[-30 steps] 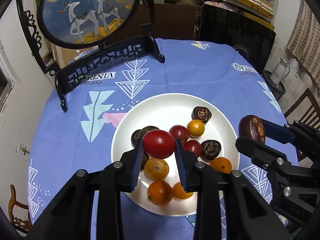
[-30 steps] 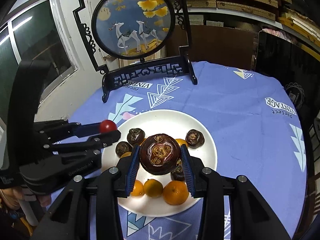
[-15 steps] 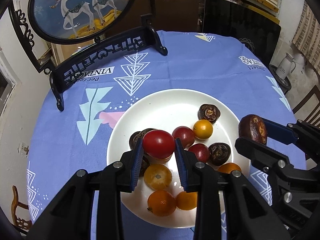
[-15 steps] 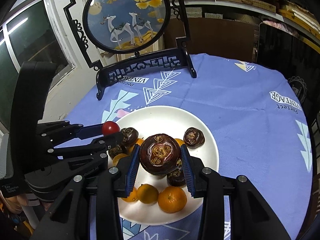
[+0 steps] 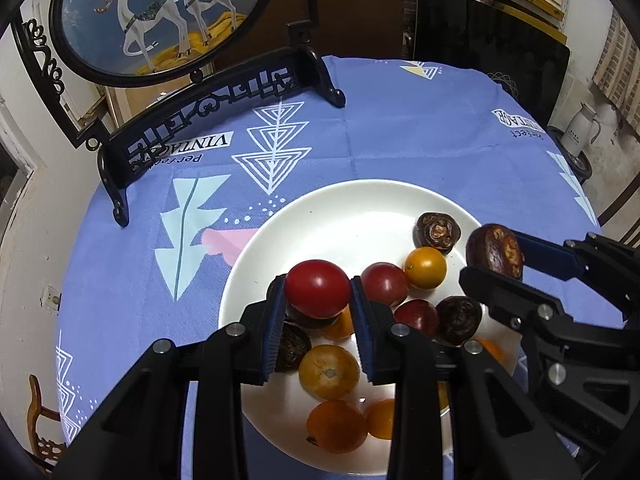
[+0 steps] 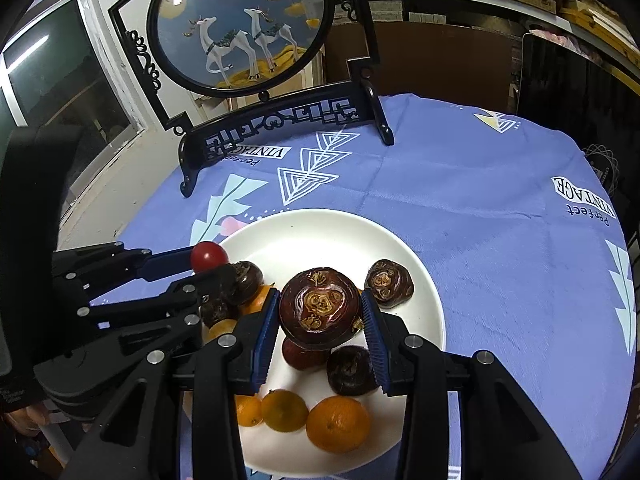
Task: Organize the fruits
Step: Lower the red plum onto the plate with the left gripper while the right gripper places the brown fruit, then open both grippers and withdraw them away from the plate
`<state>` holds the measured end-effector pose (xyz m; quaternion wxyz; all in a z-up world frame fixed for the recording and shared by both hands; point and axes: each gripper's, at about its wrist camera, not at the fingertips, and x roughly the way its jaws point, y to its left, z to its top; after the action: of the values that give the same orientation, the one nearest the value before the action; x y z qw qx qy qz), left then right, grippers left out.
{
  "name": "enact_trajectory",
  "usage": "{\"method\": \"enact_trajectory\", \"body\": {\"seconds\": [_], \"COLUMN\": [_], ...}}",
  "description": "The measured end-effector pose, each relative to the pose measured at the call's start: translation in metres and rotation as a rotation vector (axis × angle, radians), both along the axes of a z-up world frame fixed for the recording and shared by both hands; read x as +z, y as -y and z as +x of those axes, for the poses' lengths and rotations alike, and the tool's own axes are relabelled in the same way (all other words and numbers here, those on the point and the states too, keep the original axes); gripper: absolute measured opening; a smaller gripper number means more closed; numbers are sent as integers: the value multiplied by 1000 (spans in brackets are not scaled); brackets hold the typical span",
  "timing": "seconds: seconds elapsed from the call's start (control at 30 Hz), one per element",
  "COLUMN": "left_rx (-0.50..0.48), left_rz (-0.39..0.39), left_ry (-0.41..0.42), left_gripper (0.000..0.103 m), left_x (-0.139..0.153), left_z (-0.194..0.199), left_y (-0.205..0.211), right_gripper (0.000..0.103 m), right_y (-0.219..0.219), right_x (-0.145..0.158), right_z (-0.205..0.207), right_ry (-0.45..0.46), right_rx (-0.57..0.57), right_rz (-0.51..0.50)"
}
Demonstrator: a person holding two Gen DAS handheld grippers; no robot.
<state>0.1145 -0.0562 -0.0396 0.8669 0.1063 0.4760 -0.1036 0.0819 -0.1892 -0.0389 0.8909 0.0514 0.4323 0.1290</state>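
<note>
A white plate (image 5: 352,208) (image 6: 332,232) on the blue tablecloth holds several small oranges, red tomatoes and dark water chestnuts. My left gripper (image 5: 318,294) is shut on a red tomato (image 5: 318,286) (image 6: 208,256) and hangs over the plate's left half. My right gripper (image 6: 320,314) is shut on a large dark water chestnut (image 6: 320,312) (image 5: 496,250), held above the middle of the plate. In the left wrist view the right gripper (image 5: 496,254) comes in from the right over the plate's rim. Fruit directly beneath both held pieces is partly hidden.
A black carved stand with a round deer painting (image 5: 160,12) (image 6: 244,20) sits at the far left of the round table. The tablecloth (image 6: 500,220) lies bare to the right of the plate. A white kettle (image 5: 580,128) and a wooden chair stand beyond the table's edge.
Both grippers have sunk and moved forward over the plate, each keeping its fruit. The plate and fruit look larger and nearer. The fruit on the plate has not moved.
</note>
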Motion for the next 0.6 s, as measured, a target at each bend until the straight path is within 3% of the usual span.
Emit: {"method": "enact_trajectory", "body": {"seconds": [0.13,0.2,0.27,0.33,0.6], "left_rx": [2,10,43,66,62], "left_rz": [25,33,42,27,25], "left_ry": [-5,1,15,34,59], "left_gripper": [32,40,66,74,74], "left_x": [-7,-7,-6,-2,3], "left_z": [0,0,2,3,-8], "left_y": [1,0,-4,-10,-16], "right_gripper": [42,51,66,67,67], "right_y": [0,0,4,9,9], "right_x": [-8,-12,-10,-9,-6], "right_z": [5,8,7,6,-4], "right_ry": [-18,-30,-6,2,-7], "right_rx": [1,3,-49,-49,-52], "right_rz": [4,10,-26,6,0]}}
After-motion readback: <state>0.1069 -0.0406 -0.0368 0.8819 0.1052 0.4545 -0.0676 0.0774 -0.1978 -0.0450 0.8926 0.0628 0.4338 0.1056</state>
